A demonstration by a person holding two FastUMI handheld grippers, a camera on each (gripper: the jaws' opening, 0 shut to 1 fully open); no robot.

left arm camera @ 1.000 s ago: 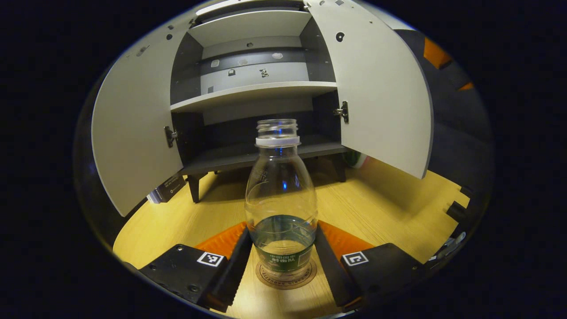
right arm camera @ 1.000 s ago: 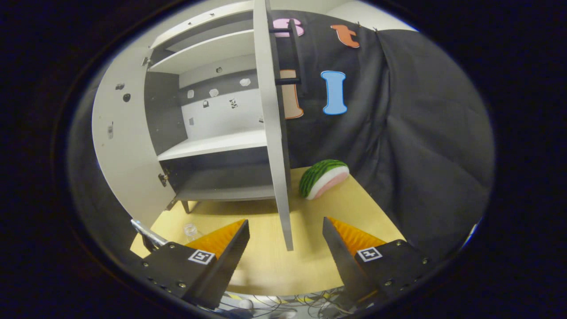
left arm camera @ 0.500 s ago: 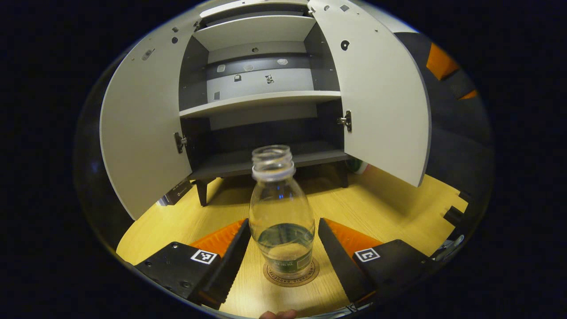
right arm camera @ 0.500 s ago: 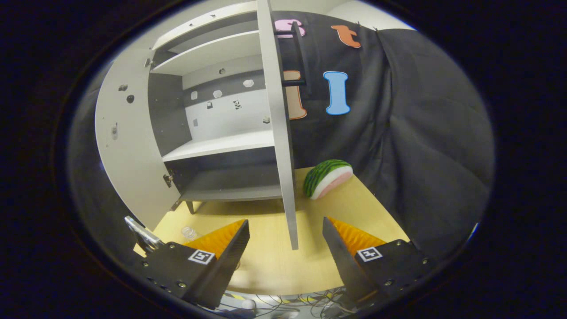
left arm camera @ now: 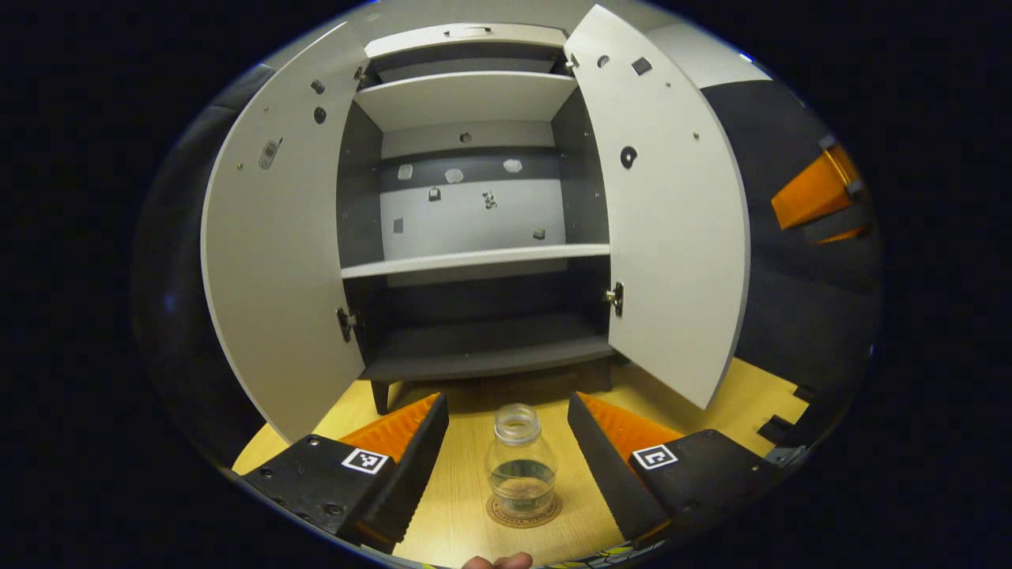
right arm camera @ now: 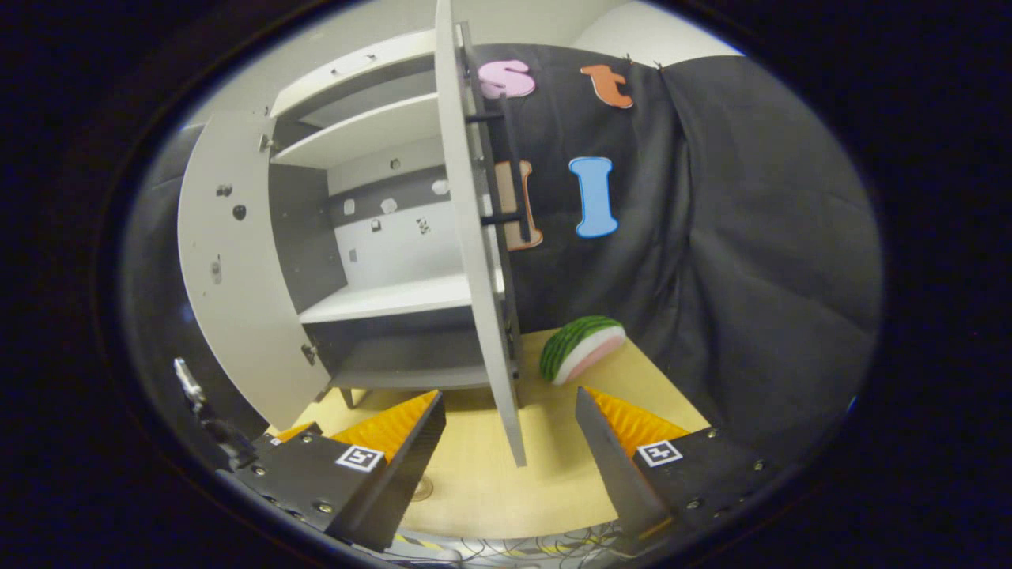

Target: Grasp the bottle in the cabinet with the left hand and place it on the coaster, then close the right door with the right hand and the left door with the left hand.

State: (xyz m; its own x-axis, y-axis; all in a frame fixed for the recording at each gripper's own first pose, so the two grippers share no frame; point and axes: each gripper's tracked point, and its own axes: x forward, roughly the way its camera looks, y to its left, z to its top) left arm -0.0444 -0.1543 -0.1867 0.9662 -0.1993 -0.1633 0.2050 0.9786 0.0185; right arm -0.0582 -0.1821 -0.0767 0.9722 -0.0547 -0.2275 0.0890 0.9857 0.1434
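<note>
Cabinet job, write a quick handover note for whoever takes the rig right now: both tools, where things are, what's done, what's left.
Left tool: open, holding nothing, drawn back from the bottle.
Right tool: open, holding nothing, facing the edge of the right door.
Bottle: upright on the coaster on the wooden table, in front of the cabinet.
Done: bottle is out of the cabinet and placed on the coaster.
Left: both doors stand wide open. Close the right door with the right tool, then the left door with the left tool.
</note>
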